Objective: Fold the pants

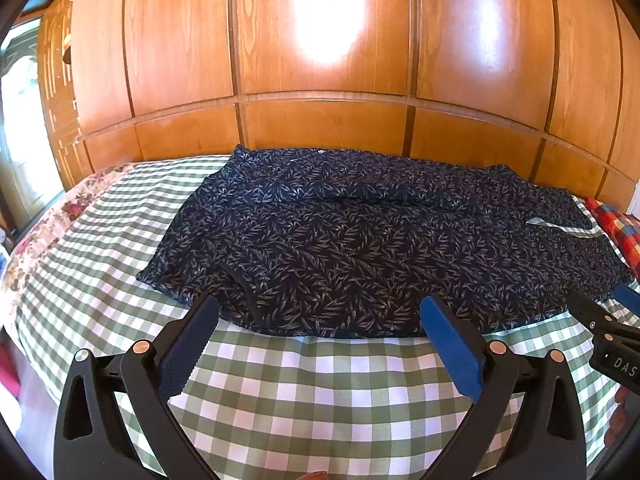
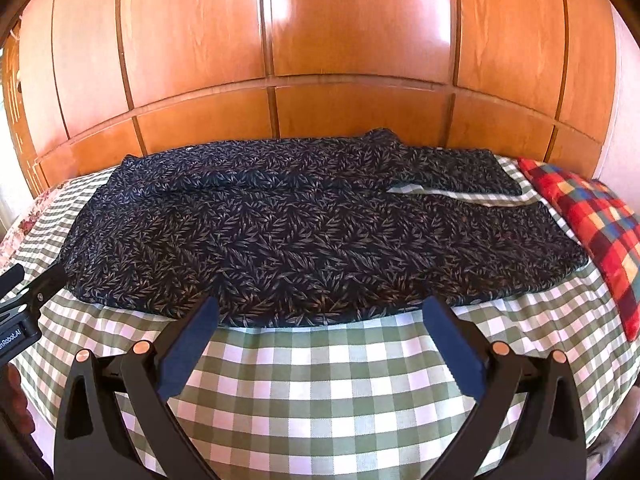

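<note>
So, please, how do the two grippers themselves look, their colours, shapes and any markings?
Both are alike: the left gripper and the right gripper have black, curved plastic arms with round copper-coloured rivets and flat blue fingers. White lettering marks each body, cut off at the picture's edge. No cables or sleeves show.

Two handheld grippers, left gripper (image 1: 320,304) and right gripper (image 2: 320,306): black plastic frames, blue ridged finger pads (image 1: 452,344), copper-coloured rivets (image 2: 500,347), white lettering.
</note>
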